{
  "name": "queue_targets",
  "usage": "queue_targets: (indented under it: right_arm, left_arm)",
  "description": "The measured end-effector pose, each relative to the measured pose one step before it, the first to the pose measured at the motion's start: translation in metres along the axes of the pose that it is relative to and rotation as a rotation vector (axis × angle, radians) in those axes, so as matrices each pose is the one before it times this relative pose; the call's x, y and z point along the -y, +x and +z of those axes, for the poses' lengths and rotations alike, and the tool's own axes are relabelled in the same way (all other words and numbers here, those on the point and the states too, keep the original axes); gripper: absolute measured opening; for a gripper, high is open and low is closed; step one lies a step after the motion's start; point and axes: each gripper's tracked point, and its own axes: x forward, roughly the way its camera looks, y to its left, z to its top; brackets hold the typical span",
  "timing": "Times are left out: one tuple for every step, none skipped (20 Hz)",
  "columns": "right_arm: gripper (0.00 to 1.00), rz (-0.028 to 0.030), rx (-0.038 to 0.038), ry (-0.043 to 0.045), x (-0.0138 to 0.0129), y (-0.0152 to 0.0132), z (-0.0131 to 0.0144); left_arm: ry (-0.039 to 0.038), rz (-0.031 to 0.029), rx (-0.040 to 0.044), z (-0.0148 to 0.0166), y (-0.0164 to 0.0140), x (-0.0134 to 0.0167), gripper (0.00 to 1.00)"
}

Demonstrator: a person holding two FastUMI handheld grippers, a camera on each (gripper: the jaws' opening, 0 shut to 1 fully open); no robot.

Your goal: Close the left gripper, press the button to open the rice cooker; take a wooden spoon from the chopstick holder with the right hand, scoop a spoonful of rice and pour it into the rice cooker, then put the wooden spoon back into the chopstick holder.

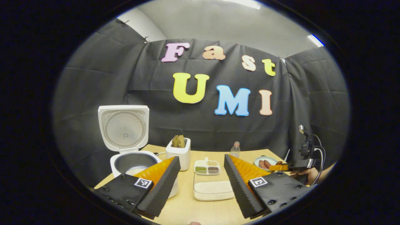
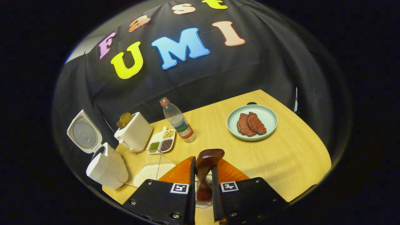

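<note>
My right fingers (image 2: pixel 203 179) pinch the wooden spoon (image 2: pixel 207 165), bowl pointing ahead; the rice tray (image 2: pixel 149 172) lies lower left, the open rice cooker (image 2: pixel 104 167) beyond. My left fingers (image 1: pixel 201 178) gape, empty.

Staged recording booth, not a real kitchen: black cloth wall (image 1: pixel 93 93) pinned up, wooden table (image 2: pixel 297 156) ahead of the grippers held a rice cooker (image 1: pixel 125 147), plate (image 2: pixel 268 117), bottle (image 2: pixel 178 120)
</note>
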Motion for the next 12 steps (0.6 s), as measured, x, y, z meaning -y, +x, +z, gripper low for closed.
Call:
queue_targets:
  right_arm:
    - [0.29, -0.02063, -0.00518, -0.02946, 0.00825, -0.00651, -0.00383]
    - [0.64, -0.04088, 0.00496, -0.03225, 0.01407, -0.00348, -0.00247]
    - [1.00, -0.03360, 0.02141, -0.02080, 0.01340, -0.01318, 0.00763]
    - [0.99, -0.01965, 0.03721, -0.00929, 0.00681, -0.00649, 0.00699]
    - [0.99, -0.01526, 0.04641, -0.01621, 0.00297, -0.01614, 0.01443]
    - [0.99, -0.00801, 0.03871, -0.01796, 0.00221, -0.00895, 0.01354]
    - [0.99, -0.00418, 0.04504, -0.01902, 0.00020, -0.00956, 0.01600]
    - [0.99, 0.00384, 0.04882, -0.01248, -0.00141, -0.00843, 0.02103]
    - [0.99, 0.00768, 0.04966, -0.00801, -0.00459, -0.00757, 0.02224]
    - [0.99, 0.00626, 0.04780, -0.00649, -0.00502, -0.00468, 0.02391]
    - [0.99, 0.00905, 0.04932, -0.00380, -0.00486, -0.00339, 0.02352]
    - [0.99, 0.01509, 0.04897, -0.00018, -0.00706, -0.00228, 0.02274]
  left_arm:
    - [-0.00445, -0.00940, 0.00137, 0.00039, 0.00349, 0.00302, 0.97]
    - [-0.00512, -0.01063, 0.00241, 0.00058, 0.00165, 0.00267, 0.97]
    - [-0.00482, -0.01109, 0.00155, 0.00134, 0.00333, 0.00290, 0.97]
    - [-0.00567, -0.00822, 0.00228, 0.00123, 0.00255, 0.00127, 0.97]
    - [-0.00850, -0.00146, 0.00405, 0.00287, 0.00347, -0.00009, 0.97]
    - [-0.01016, 0.00229, 0.00191, 0.00174, 0.00419, -0.00294, 0.97]
    - [-0.00762, 0.00411, -0.00065, 0.00213, 0.00275, -0.00291, 0.97]
    - [-0.00153, 0.01604, -0.00012, 0.00292, 0.00226, -0.00719, 0.96]
    - [-0.00283, 0.01220, 0.00324, 0.00576, 0.00282, -0.00627, 0.98]
    - [-0.00411, 0.01169, 0.00629, 0.00634, 0.00119, -0.00427, 0.97]
    - [-0.00089, 0.01642, 0.00640, 0.00698, 0.00140, -0.00791, 0.96]
    - [0.00363, 0.01564, 0.00122, 0.00565, 0.00165, -0.00682, 0.98]
